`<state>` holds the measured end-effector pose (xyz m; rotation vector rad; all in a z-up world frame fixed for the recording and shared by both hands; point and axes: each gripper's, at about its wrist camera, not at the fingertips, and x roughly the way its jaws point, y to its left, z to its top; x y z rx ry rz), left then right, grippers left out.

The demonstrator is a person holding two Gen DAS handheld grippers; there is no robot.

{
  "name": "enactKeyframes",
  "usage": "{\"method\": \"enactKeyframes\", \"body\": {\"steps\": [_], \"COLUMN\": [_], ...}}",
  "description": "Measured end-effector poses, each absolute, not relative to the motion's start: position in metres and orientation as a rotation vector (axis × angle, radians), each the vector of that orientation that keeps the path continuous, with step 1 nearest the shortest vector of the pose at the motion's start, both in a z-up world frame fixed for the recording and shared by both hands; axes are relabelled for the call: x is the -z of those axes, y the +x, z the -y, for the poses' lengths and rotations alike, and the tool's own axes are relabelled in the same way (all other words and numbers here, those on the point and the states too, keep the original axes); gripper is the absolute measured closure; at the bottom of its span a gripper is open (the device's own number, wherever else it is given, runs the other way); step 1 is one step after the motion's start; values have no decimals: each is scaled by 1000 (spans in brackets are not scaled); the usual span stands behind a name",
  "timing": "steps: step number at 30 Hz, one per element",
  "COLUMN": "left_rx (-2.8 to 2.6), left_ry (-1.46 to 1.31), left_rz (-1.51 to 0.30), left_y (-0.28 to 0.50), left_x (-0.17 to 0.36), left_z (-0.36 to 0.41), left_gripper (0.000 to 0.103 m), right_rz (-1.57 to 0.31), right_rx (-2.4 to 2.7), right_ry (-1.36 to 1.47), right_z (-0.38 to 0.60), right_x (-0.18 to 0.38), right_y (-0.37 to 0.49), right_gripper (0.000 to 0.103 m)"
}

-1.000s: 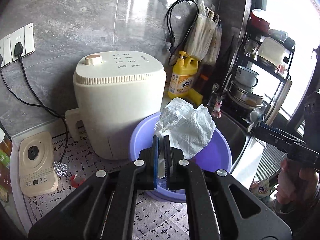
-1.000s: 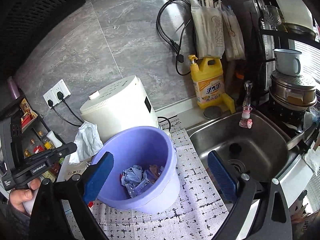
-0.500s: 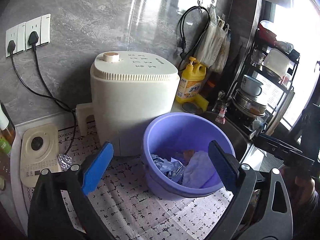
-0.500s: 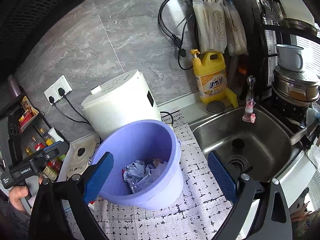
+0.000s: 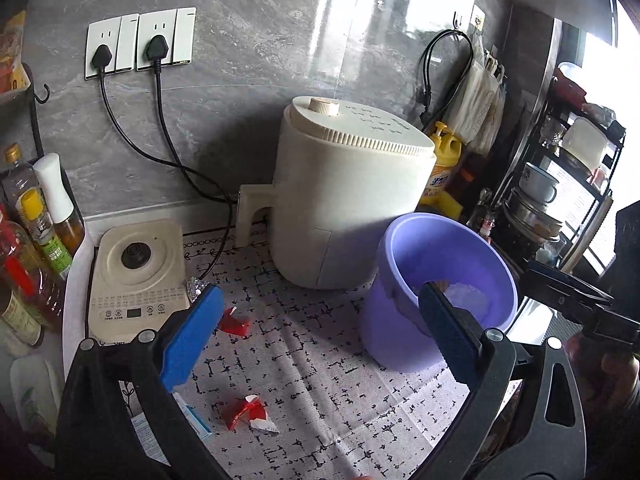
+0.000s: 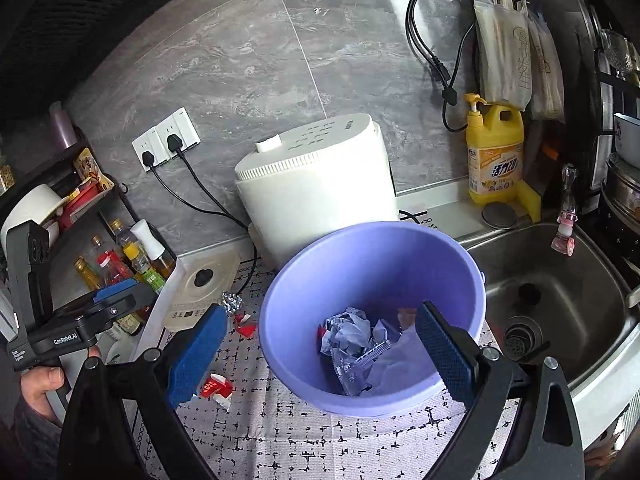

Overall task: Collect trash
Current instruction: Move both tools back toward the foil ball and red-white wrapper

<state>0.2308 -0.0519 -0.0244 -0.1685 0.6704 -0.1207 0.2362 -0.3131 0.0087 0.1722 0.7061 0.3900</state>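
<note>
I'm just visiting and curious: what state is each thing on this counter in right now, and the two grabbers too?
Left gripper: open, nothing between its pads.
Right gripper: open, empty.
Purple bucket: upright, crumpled trash in the bottom.
Red wrappers: lying loose on the mat.
Foil ball: on the mat, beside the scale.
Wall sockets: two plugs in.
Sink: no water in it.

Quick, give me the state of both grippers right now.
Left gripper: open, jaws have just been opening, nothing between them.
Right gripper: open and empty, over the purple bucket.
</note>
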Motion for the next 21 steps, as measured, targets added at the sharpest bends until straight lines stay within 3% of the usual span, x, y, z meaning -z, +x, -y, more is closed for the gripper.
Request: {"method": "enactKeyframes", "body": {"steps": [21], "left_rx": [-95], "left_ry": [-212], "left_rz": [-724], "left_y": [161], "left_x": [57], "left_z": [-80], "left_gripper": [6], "right_rz": [-777], "right_rx": [-636], "right_ry": [26], "right_z": [148], "right_x": [19], "right_y": [216], "right_gripper": [16]}}
